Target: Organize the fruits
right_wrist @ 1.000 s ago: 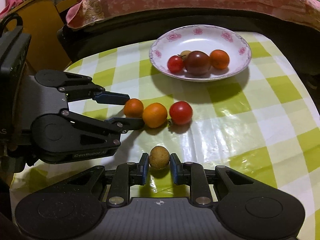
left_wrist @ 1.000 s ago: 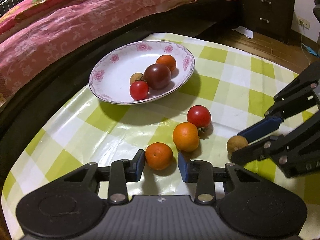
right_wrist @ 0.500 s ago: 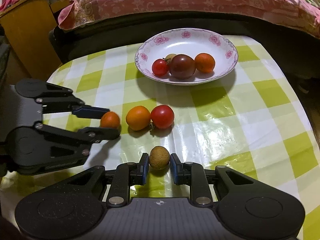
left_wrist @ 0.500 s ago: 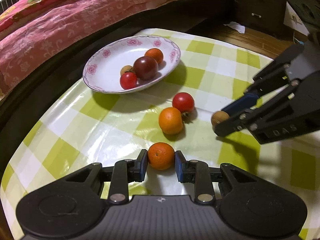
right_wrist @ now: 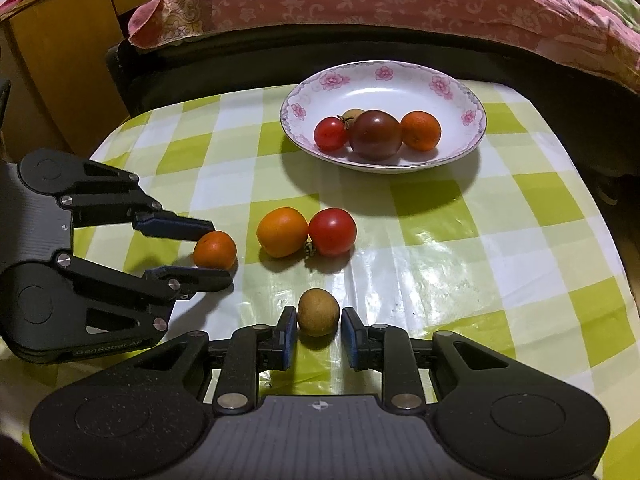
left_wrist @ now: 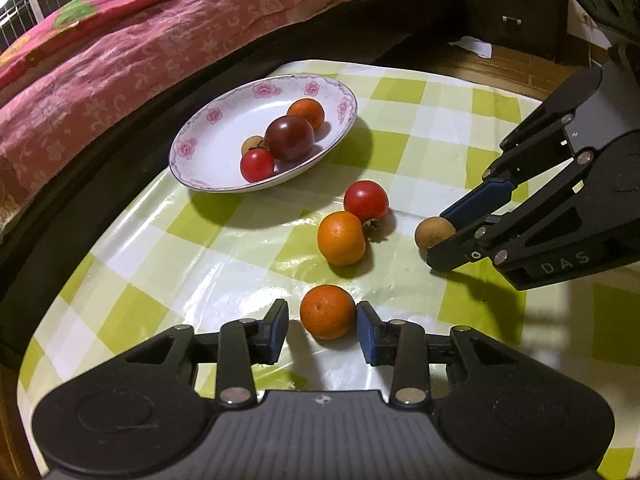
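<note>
Small orange (left_wrist: pixel 328 317) on the checked cloth, nearest the left wrist camera. Larger orange (left_wrist: pixel 341 237) touching a red tomato (left_wrist: pixel 366 201) farther back. Brown longan (right_wrist: pixel 317 312) apart, near the right wrist camera. Flowered plate (right_wrist: pixel 400 80) holding red tomato (right_wrist: pixel 330 133), dark tomato (right_wrist: pixel 376 134), orange (right_wrist: pixel 421 130), half-hidden longan (left_wrist: pixel 251 145).

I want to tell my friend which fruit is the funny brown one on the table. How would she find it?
Start at the flowered white plate on the green-checked tablecloth. Come toward the near edge, past the orange and red tomato lying side by side. The small brown fruit sits between the fingers of the right tool; it is dull, rough and tan, not shiny or bright.
</note>
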Motion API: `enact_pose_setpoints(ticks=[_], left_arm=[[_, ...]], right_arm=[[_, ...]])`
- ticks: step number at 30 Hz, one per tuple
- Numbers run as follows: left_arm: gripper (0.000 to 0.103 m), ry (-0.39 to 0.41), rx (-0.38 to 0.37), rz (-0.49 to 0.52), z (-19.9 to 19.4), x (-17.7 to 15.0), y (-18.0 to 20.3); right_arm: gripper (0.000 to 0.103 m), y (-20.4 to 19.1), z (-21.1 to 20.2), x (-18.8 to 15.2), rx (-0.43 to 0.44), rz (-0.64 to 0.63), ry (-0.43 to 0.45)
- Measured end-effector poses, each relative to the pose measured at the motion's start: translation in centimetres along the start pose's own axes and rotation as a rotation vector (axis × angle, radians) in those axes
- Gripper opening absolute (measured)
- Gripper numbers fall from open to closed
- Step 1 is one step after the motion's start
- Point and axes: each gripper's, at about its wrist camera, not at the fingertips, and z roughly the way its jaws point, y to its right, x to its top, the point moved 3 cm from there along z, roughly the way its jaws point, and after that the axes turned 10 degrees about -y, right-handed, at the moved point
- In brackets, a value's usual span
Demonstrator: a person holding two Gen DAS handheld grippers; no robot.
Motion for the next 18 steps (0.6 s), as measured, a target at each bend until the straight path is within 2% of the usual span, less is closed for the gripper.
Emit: enact_pose_setpoints(ticks=[3, 8, 18], left_arm=[[0.043, 0.005, 0.001, -0.009, 0.00, -0.14, -0.03], [0.037, -0.005, -0.049, -0.087, 0.06, -0.19, -0.65], [0.036, -0.043, -0.069, -0.143, -0.10, 0.05, -0.60]], right_arm=[[0.023, -0.25, -0.02, 0.01, -0.009, -0.011, 0.002], [0.023, -0.26, -0.05, -0.12, -0.010, 0.001, 0.007], [0.019, -0.06, -0.06, -0.01, -0.013, 0.023, 0.001]])
